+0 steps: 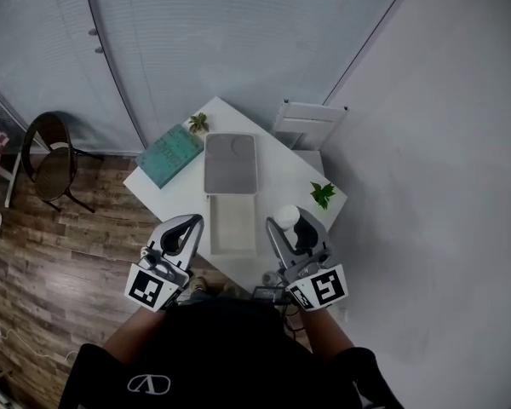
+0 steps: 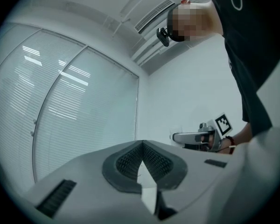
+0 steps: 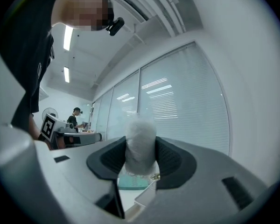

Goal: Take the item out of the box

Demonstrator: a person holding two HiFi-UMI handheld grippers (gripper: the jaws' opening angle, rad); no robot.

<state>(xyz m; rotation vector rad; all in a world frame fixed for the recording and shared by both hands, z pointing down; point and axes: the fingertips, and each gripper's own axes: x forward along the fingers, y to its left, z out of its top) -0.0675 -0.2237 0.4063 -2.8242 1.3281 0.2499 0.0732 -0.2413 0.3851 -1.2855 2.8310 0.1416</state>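
Note:
In the right gripper view a white, fuzzy-looking cylinder, the item [image 3: 140, 133], stands upright between the dark pads, and my right gripper [image 3: 140, 148] is shut on it. In the head view the same item [image 1: 287, 216] shows as a white cap at the tip of the right gripper [image 1: 283, 225], held above the table to the right of the open box [image 1: 232, 227]. The box's grey lid [image 1: 230, 164] lies just beyond it. My left gripper [image 1: 190, 225] hovers at the box's left side; its jaws [image 2: 142, 143] meet at the tip with nothing between them.
On the white table [image 1: 277, 173] lie a teal book [image 1: 170, 154] and two small green plants [image 1: 198, 123] [image 1: 323, 194]. A white chair [image 1: 307, 124] stands behind the table, a dark chair [image 1: 51, 158] on the wooden floor at left. Another person [image 3: 76, 117] stands far off.

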